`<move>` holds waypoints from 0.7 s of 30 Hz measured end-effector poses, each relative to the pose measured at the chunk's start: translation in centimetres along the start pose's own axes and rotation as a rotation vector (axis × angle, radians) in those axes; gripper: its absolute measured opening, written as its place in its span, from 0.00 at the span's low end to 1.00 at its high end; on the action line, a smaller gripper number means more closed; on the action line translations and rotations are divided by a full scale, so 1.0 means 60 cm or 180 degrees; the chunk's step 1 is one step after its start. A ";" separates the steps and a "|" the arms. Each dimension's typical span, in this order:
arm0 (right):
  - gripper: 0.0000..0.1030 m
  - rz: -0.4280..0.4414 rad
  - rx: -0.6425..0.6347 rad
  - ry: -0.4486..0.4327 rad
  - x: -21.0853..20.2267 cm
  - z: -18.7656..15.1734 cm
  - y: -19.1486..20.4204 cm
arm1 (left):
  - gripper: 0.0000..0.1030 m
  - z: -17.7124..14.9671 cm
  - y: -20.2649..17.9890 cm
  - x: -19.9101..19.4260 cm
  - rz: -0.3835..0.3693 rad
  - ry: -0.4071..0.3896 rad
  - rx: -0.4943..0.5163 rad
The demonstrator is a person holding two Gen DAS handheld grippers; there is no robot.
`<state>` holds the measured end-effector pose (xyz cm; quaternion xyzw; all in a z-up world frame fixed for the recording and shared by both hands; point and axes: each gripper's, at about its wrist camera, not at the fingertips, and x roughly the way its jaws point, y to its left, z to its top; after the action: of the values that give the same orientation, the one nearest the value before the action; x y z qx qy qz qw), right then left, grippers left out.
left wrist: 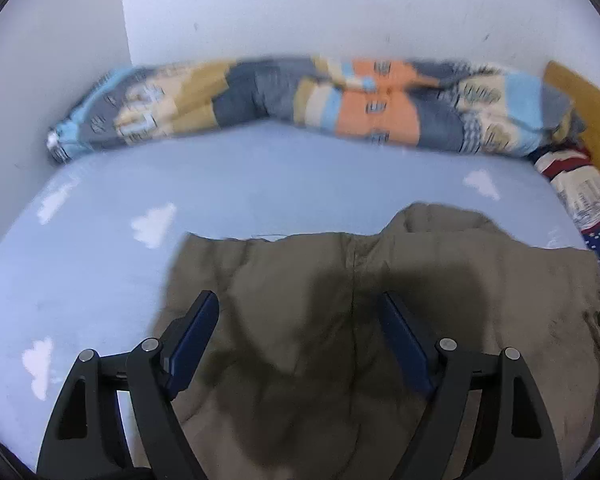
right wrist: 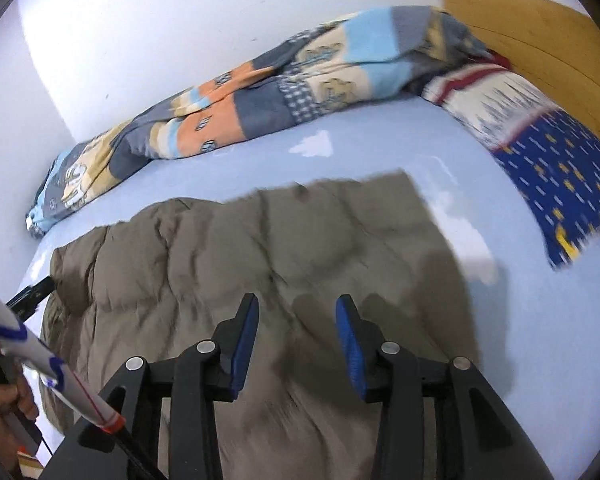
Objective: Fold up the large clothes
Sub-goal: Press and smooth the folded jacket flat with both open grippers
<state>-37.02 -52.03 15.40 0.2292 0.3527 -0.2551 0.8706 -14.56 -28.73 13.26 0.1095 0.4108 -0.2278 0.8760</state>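
An olive-brown padded jacket (left wrist: pixel 420 300) lies spread flat on a light blue bed sheet (left wrist: pixel 260 180). My left gripper (left wrist: pixel 298 306) hovers over the jacket's left part, jaws wide open, with nothing between its pads. In the right wrist view the same jacket (right wrist: pixel 220 248) fills the middle, its straight edge towards the pillow. My right gripper (right wrist: pixel 298 300) hangs above the jacket, open with a moderate gap and holding nothing. A person's hand (right wrist: pixel 0 412) and a white sleeve show at the lower left there.
A rolled patchwork blanket (left wrist: pixel 300 96) (right wrist: pixel 260 100) lies along the white wall at the back. A patterned pillow (right wrist: pixel 540 152) rests against a wooden headboard (right wrist: pixel 520 28) on the right. Blue sheet (right wrist: pixel 520 320) shows beside the jacket.
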 end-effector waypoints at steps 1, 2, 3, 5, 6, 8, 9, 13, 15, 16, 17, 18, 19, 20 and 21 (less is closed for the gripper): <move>0.47 -0.0016 -0.0044 0.0050 0.022 0.014 0.011 | 0.80 -0.002 -0.001 0.020 0.0018 0.0102 -0.0007; 0.47 -0.0076 -0.0070 0.0081 0.039 0.023 0.017 | 0.82 -0.003 -0.002 0.045 0.0020 0.0232 -0.0016; 0.48 -0.0151 -0.0094 0.0134 0.060 0.030 0.021 | 0.83 -0.006 -0.001 0.064 0.0004 0.0347 -0.0041; 0.52 -0.0226 -0.0125 0.0381 0.113 0.038 0.025 | 0.84 -0.005 0.004 0.084 -0.0049 0.0495 -0.0110; 0.53 -0.0238 -0.0116 0.0443 0.127 0.037 0.023 | 0.84 0.000 0.006 0.083 -0.0071 0.0547 -0.0113; 0.54 -0.0247 -0.0109 0.0536 0.146 0.036 0.023 | 0.83 0.000 0.014 0.062 -0.0076 0.0465 -0.0141; 0.54 -0.0267 -0.0092 0.0550 0.142 0.036 0.023 | 0.83 -0.005 0.020 0.044 -0.0087 0.0369 -0.0158; 0.54 0.0044 0.0054 0.0302 0.061 0.020 0.016 | 0.83 -0.055 0.038 -0.052 -0.0187 -0.0002 -0.0149; 0.55 0.0103 0.0010 0.0179 0.012 -0.006 0.018 | 0.83 -0.083 0.039 -0.092 -0.0188 -0.0151 -0.0105; 0.56 0.0131 -0.0047 0.0122 -0.013 -0.024 0.021 | 0.83 -0.103 0.040 -0.111 -0.0212 -0.0206 -0.0084; 0.56 0.0144 -0.0092 0.0098 -0.032 -0.042 0.023 | 0.83 -0.119 0.041 -0.124 -0.0188 -0.0231 -0.0082; 0.56 0.0140 -0.0093 0.0078 -0.047 -0.057 0.026 | 0.83 -0.137 0.045 -0.133 -0.0159 -0.0241 -0.0100; 0.57 0.0134 -0.0059 0.0052 -0.062 -0.074 0.025 | 0.83 -0.153 0.048 -0.141 -0.0149 -0.0247 -0.0127; 0.57 0.0119 -0.0037 0.0051 -0.072 -0.091 0.025 | 0.83 -0.172 0.051 -0.148 -0.0126 -0.0236 -0.0157; 0.57 0.0087 -0.0038 0.0069 -0.079 -0.104 0.025 | 0.83 -0.187 0.054 -0.153 -0.0089 -0.0224 -0.0180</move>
<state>-42.18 -45.94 15.14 0.2317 0.3603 -0.2386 0.8715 -25.62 -18.78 13.18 0.0708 0.3876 -0.2321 0.8893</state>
